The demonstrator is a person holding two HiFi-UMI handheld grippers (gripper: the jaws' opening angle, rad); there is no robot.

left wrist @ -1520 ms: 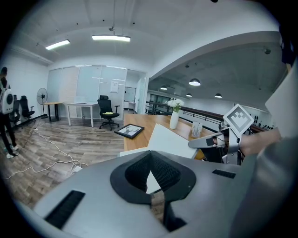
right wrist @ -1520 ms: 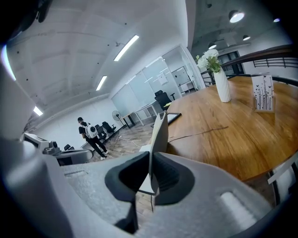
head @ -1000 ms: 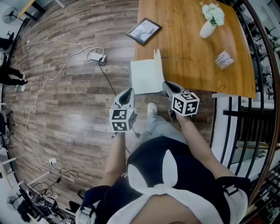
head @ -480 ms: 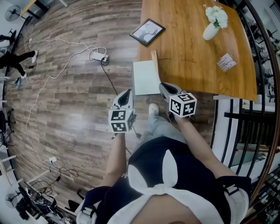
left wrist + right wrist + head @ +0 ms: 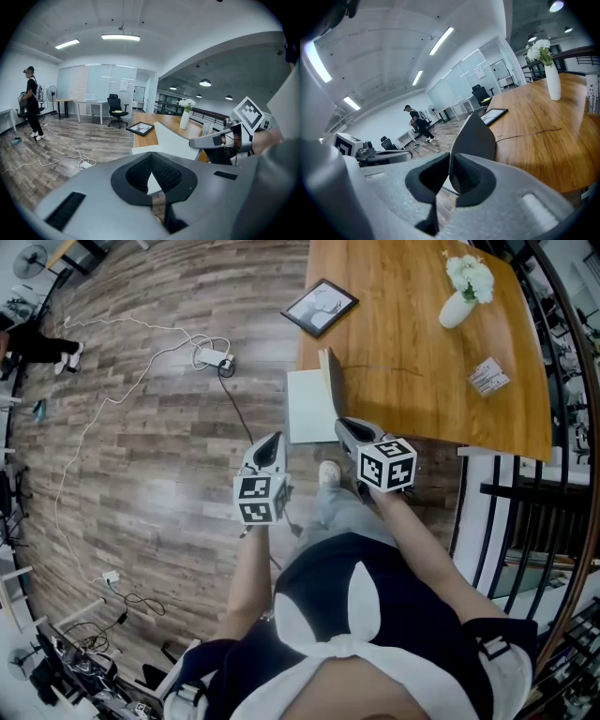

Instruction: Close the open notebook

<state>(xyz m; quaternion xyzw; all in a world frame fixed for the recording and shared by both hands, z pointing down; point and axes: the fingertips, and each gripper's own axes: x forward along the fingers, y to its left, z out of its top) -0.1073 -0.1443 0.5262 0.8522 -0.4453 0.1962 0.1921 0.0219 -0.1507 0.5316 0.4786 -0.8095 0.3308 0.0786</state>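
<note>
The notebook (image 5: pixel 309 407) lies at the near left corner of the wooden table (image 5: pixel 422 381), its white page facing up. Its cover (image 5: pixel 328 381) stands nearly upright along the page's right side. My right gripper (image 5: pixel 349 430) is shut on the cover's near edge; in the right gripper view the grey cover (image 5: pixel 476 136) rises from between the pads (image 5: pixel 464 176). My left gripper (image 5: pixel 270 448) hangs just left of the notebook, over the floor, shut with nothing in it. The left gripper view shows the white page (image 5: pixel 164 140) and the right gripper (image 5: pixel 206 140) beyond its jaws.
On the table are a framed picture (image 5: pixel 321 306), a white vase of flowers (image 5: pixel 459 296) and a small card (image 5: pixel 490 376). A power strip and cables (image 5: pixel 211 357) lie on the wooden floor. A black railing (image 5: pixel 506 521) runs at the right. A person (image 5: pixel 32 108) stands far off.
The right gripper has moved left with the cover, which has risen from a low flap to nearly upright. Less of the white page shows. The left gripper has stayed in place.
</note>
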